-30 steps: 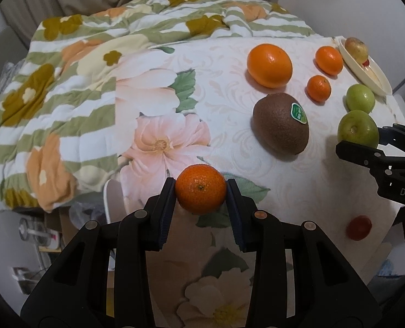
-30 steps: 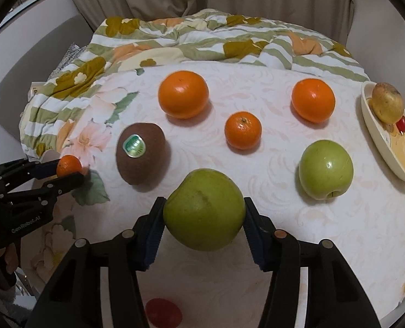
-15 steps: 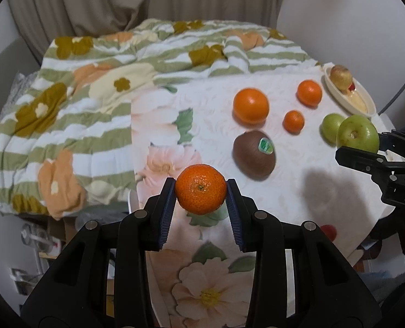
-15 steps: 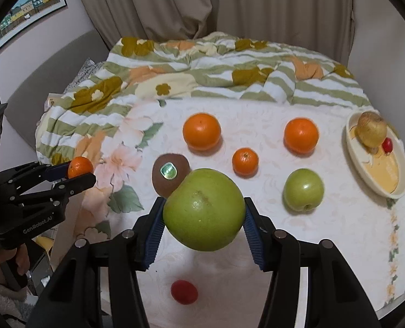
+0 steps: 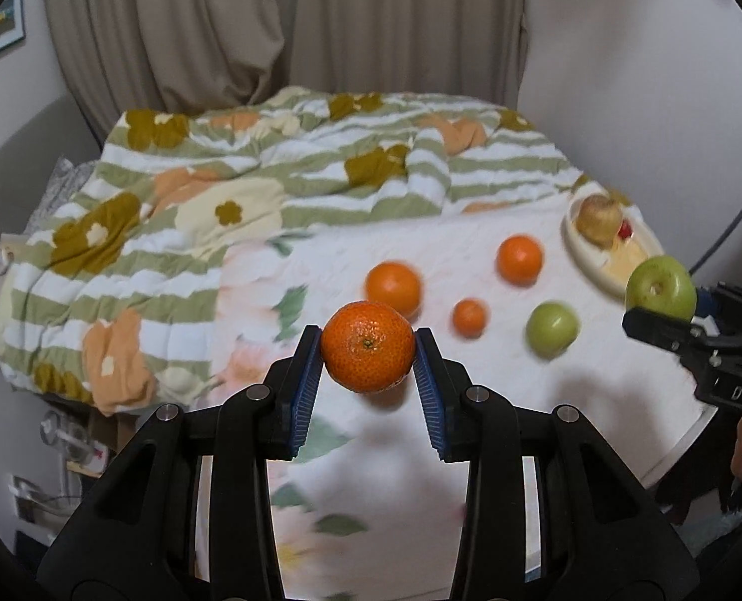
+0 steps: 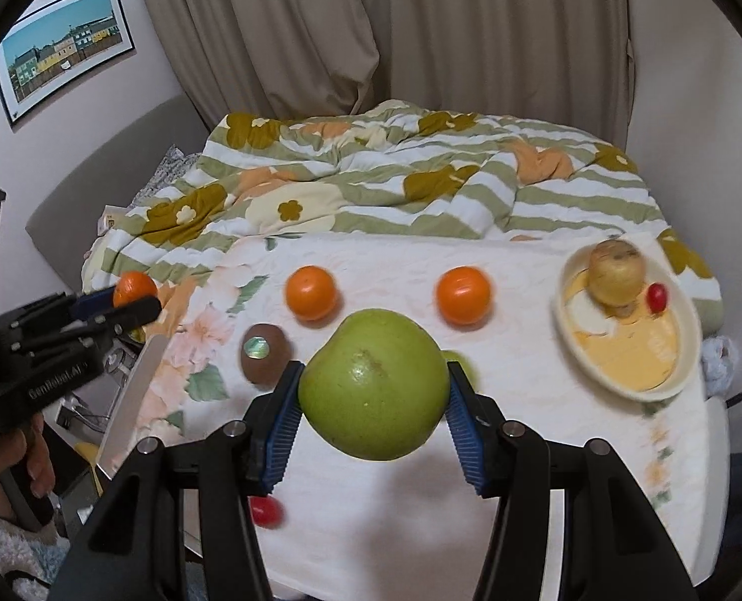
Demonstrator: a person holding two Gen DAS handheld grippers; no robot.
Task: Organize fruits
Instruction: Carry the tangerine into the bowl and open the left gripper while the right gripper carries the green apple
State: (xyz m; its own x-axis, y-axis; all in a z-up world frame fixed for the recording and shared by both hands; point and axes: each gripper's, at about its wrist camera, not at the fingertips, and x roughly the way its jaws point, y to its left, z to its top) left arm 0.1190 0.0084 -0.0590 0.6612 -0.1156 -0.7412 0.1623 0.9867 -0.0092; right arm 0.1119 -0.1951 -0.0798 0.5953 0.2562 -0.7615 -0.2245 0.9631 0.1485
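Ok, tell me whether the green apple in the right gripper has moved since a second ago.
Yes. The green apple, clamped in the right gripper, has risen away from the table: the kiwi and the oranges now look smaller and farther below.

curtain [image 6: 280,35]: beige, hanging in folds across the top centre of the frame
framed picture [image 6: 65,47]: upper left, on the wall, showing a row of coloured houses
quilt [image 6: 371,175]: rumpled, green-and-white striped with mustard and peach flowers, mid-frame below the curtain
cable [image 5: 736,220]: grey, curving down the right edge
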